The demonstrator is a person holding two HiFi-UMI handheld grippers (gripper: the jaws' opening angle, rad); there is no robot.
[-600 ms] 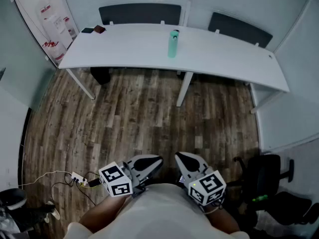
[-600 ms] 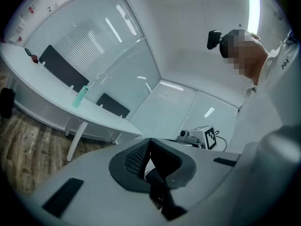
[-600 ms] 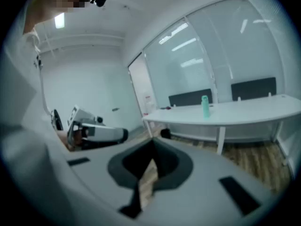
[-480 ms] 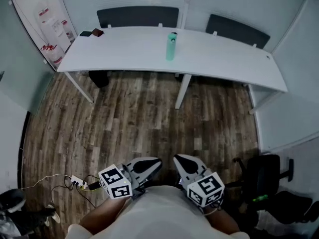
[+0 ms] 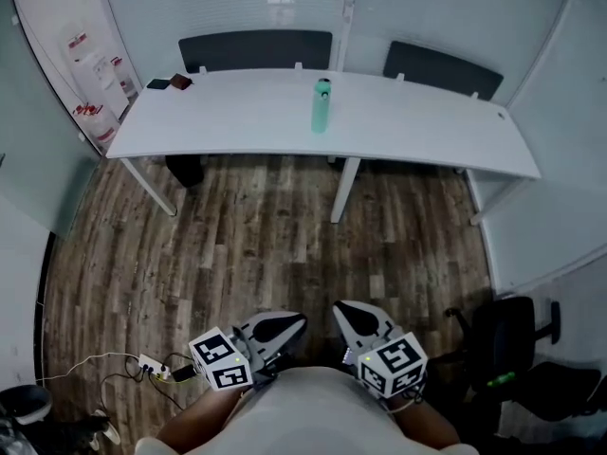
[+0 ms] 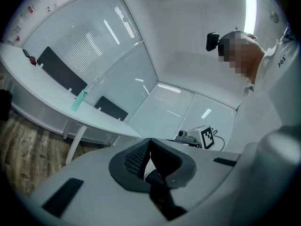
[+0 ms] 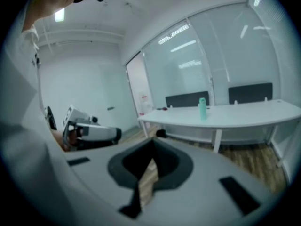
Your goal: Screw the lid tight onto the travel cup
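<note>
travel cup [image 5: 321,106] upright on the table [image 5: 427,136] near its middle, left chair [image 5: 254,50] and right chair [image 5: 441,67] behind the table, left gripper [image 5: 292,323] and right gripper [image 5: 344,309] side by side, well before it

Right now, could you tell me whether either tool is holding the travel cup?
No, the travel cup stands on the table, far from the left tool and right tool.
</note>
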